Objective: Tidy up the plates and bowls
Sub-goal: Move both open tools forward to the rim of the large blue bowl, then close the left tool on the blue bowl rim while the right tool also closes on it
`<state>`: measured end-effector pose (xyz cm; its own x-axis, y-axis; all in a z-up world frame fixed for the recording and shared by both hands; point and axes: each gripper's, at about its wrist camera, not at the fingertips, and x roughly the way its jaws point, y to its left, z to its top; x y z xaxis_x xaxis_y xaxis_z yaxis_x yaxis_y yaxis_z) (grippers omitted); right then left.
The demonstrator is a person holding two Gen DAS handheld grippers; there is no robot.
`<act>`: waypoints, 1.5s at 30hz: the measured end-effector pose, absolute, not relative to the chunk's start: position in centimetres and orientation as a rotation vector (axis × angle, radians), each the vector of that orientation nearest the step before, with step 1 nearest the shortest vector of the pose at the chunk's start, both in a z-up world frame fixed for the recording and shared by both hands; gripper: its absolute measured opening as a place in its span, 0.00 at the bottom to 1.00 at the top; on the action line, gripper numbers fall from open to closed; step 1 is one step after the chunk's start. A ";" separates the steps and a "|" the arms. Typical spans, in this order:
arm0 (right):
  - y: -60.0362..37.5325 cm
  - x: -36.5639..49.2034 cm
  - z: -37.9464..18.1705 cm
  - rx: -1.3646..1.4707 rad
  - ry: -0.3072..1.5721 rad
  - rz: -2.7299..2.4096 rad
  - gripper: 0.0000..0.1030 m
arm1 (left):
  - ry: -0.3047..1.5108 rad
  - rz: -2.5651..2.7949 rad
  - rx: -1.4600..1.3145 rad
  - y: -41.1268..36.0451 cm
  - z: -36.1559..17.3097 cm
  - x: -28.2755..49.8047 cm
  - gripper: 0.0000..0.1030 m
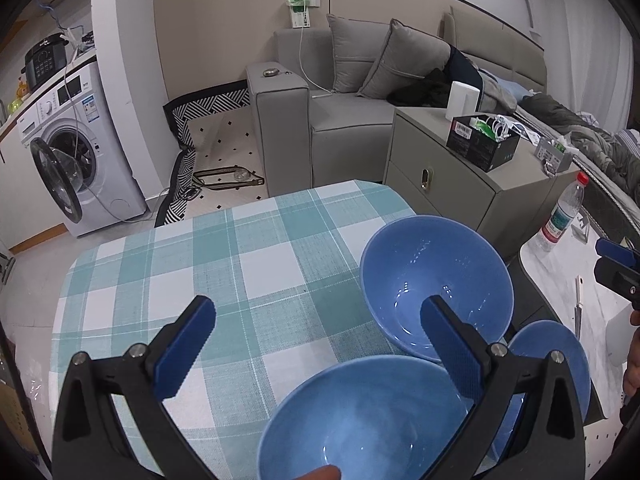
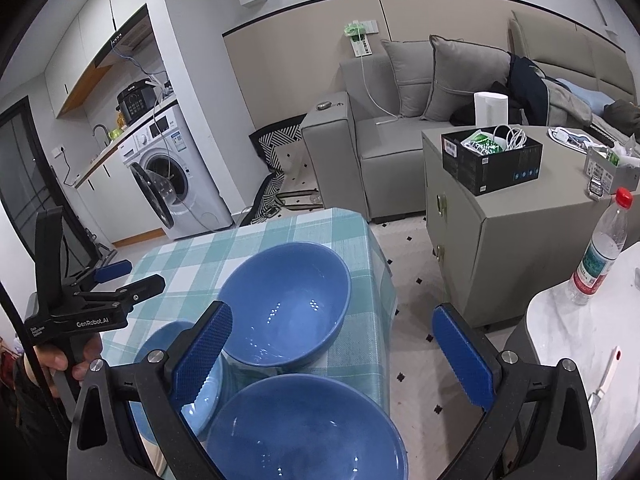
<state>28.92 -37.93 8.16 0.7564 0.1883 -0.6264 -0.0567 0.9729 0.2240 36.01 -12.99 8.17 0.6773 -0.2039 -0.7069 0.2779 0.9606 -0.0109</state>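
Note:
Two blue bowls and a blue plate sit at the right end of a table with a teal checked cloth [image 1: 248,256]. The far bowl [image 1: 436,280] [image 2: 286,300] stands near the table's right edge. The near bowl [image 1: 360,420] [image 2: 304,428] is closest to both cameras. The plate [image 1: 560,356] [image 2: 176,364] lies beside them. My left gripper [image 1: 320,344] is open and empty above the cloth, its right finger over the far bowl; it also shows in the right wrist view [image 2: 132,274]. My right gripper [image 2: 332,344] is open and empty above the bowls.
A grey cabinet [image 2: 480,216] with a black box stands beyond the table's right edge. A white marble table [image 2: 580,344] at right holds a water bottle [image 2: 600,252] and a knife [image 2: 606,376]. A sofa [image 1: 340,112] and a washing machine [image 1: 76,152] stand behind.

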 end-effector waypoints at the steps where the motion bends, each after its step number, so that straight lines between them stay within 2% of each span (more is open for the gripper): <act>1: -37.9 29.2 7.9 0.194 0.710 0.133 0.99 | 0.786 -0.276 0.104 -13.2 7.9 36.2 1.00; 9: -37.6 31.2 6.1 0.194 0.755 0.150 0.94 | 0.831 -0.301 0.122 -14.2 6.4 37.5 0.98; 10: -37.5 31.4 5.9 0.194 0.759 0.149 0.92 | 0.836 -0.305 0.120 -14.2 6.3 37.6 0.96; 12: -37.4 31.8 5.6 0.196 0.762 0.148 0.87 | 0.849 -0.319 0.118 -14.4 6.0 37.9 0.85; 19: -36.7 33.3 4.3 0.183 0.801 0.150 0.80 | 0.878 -0.348 0.119 -15.0 5.1 38.4 0.85; 21: -36.5 33.9 3.9 0.179 0.821 0.150 0.77 | 0.891 -0.357 0.128 -15.3 4.8 38.6 0.72; 22: -36.4 34.0 3.7 0.178 0.828 0.154 0.75 | 0.902 -0.359 0.130 -15.4 4.7 38.7 0.70; 28: -36.0 35.3 2.5 0.172 0.883 0.165 0.73 | 0.926 -0.362 0.128 -15.7 3.8 39.3 0.70; 32: -35.9 35.7 1.8 0.170 0.917 0.173 0.70 | 0.949 -0.368 0.143 -16.1 3.1 39.8 0.65; 38: -35.0 36.5 1.1 0.136 0.953 0.186 0.62 | 0.975 -0.374 0.131 -16.4 2.3 40.4 0.57; 45: -34.4 37.4 0.4 0.105 0.984 0.185 0.46 | 0.992 -0.393 0.134 -16.7 1.8 40.6 0.47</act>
<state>37.36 -34.37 0.38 0.5393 0.2032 -0.8172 -0.1079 0.9791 0.1723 40.55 -16.71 1.77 0.4836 -0.2615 -0.8353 0.3818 0.9218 -0.0676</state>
